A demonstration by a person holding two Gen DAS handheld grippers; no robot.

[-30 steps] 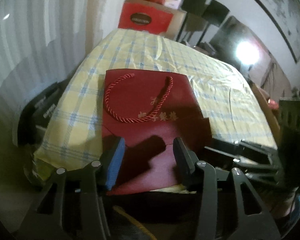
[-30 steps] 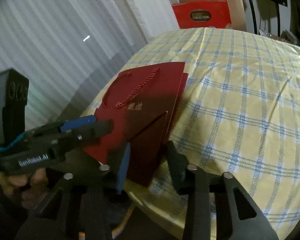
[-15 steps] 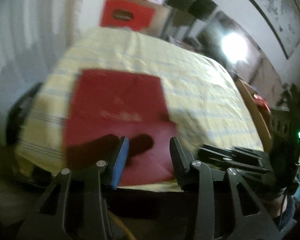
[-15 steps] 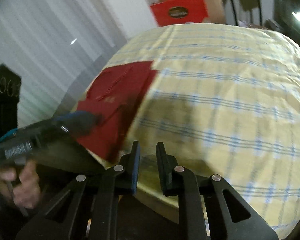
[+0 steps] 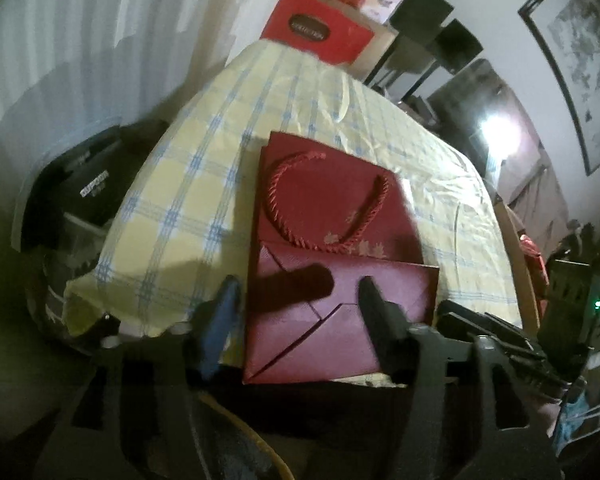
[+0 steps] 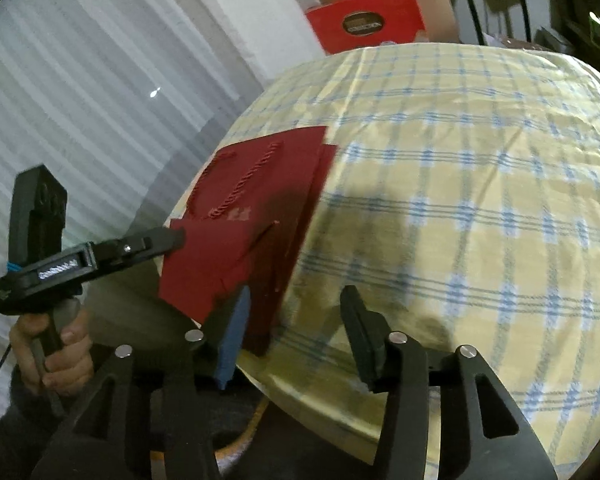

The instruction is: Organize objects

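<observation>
A dark red paper gift bag (image 5: 332,208) with a twisted rope handle lies flat on the yellow checked tablecloth (image 5: 188,184), its folded base hanging past the near table edge. My left gripper (image 5: 298,304) straddles that base. Its jaws are opening and neither pad presses on the paper. In the right wrist view the bag (image 6: 260,200) sits at the table's left corner, and the left gripper (image 6: 176,239) reaches its near edge. My right gripper (image 6: 296,316) is opening too. Its blue pad (image 6: 234,328) stands beside the bag's lowest corner, with mostly tablecloth between the fingers.
Red gift boxes (image 5: 316,32) are stacked beyond the table's far end, with black chairs (image 5: 420,16) beside them. A black case (image 5: 84,184) stands left of the table, below pale curtains (image 6: 80,80). A person's hand (image 6: 52,344) grips the left tool's handle. A wooden chair back (image 5: 516,248) is on the right.
Both pairs of jaws narrowed, then spread wider than a second ago. The right gripper swung away to the right and came back beside the bag's corner. The bag still lies flat.
</observation>
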